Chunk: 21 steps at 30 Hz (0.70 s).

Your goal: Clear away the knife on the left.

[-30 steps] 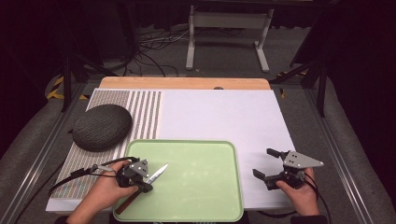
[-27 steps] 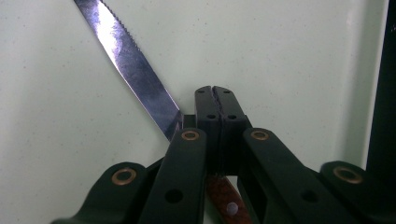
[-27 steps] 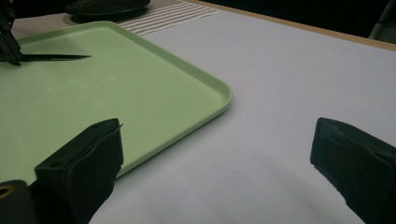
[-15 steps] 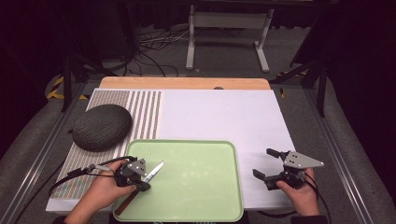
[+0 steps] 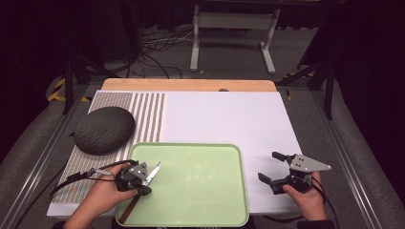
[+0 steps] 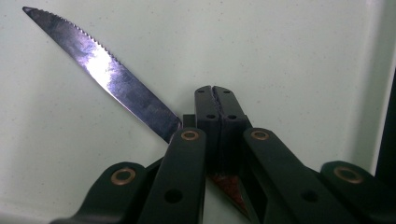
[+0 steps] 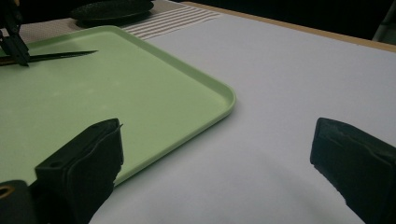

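A serrated knife (image 6: pixel 107 74) with a reddish-brown handle lies on the pale green tray (image 5: pixel 200 191), near its left edge. My left gripper (image 5: pixel 141 187) points down at it. Its jaws are shut, pad against pad, right over the spot where blade meets handle (image 6: pixel 215 100). The blade lies flat beneath the pads, not pinched between them; whether the tips touch it I cannot tell. My right gripper (image 5: pixel 270 166) rests open on the white board just right of the tray, with nothing between its fingers (image 7: pixel 217 158). The knife (image 7: pixel 56 57) and the left gripper's tips (image 7: pixel 14 46) show far off across the tray (image 7: pixel 140 93).
A dark grey oval cushion-like thing (image 5: pixel 104 130) sits on a striped mat (image 5: pixel 148 114) behind the tray's left corner. The white board (image 5: pixel 224 119) stretches behind and to the right of the tray. The table's far wooden edge (image 5: pixel 191 85) borders a floor with cables.
The knife's blade tip has shifted slightly to the left with the left gripper. The right gripper has kept still.
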Each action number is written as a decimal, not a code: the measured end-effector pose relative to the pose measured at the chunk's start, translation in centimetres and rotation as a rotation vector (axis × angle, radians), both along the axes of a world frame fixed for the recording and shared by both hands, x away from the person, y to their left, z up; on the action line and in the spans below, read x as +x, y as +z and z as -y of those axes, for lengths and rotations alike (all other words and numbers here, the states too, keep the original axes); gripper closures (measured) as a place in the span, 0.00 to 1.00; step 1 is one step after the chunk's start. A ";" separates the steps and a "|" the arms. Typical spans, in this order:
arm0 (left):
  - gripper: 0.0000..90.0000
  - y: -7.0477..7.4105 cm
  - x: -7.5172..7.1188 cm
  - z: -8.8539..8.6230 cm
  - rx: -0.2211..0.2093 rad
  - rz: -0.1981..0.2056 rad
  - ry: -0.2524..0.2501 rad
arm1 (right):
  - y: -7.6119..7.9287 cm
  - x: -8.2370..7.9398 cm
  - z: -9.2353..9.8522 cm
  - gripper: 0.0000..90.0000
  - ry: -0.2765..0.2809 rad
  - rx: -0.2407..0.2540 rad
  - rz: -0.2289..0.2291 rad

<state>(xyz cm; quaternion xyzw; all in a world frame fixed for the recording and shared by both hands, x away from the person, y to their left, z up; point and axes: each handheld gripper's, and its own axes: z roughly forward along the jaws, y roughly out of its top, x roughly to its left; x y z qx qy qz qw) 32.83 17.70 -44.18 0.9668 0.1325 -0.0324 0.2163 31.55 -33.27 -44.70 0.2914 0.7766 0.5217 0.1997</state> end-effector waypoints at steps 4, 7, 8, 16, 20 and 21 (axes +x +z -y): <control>1.00 0.1 0.0 -0.1 0.010 0.006 0.010 | 0.0 0.0 0.0 0.04 -0.001 0.001 -0.001; 1.00 0.1 0.0 -0.2 0.022 0.000 0.013 | 0.0 0.0 0.0 0.04 0.000 0.001 -0.001; 1.00 0.1 0.0 -0.3 0.026 -0.003 0.010 | 0.0 0.0 0.0 0.04 0.000 0.000 -0.002; 1.00 0.2 -0.1 -0.6 0.037 -0.006 0.014 | 0.0 0.0 0.0 0.04 0.000 0.000 -0.002; 1.00 0.2 -0.1 -0.8 0.044 -0.012 0.011 | 0.0 0.0 0.1 0.04 -0.002 0.002 -0.001; 1.00 0.2 -0.1 -0.8 0.044 -0.011 0.009 | 0.0 0.0 0.1 0.04 -0.001 0.002 -0.002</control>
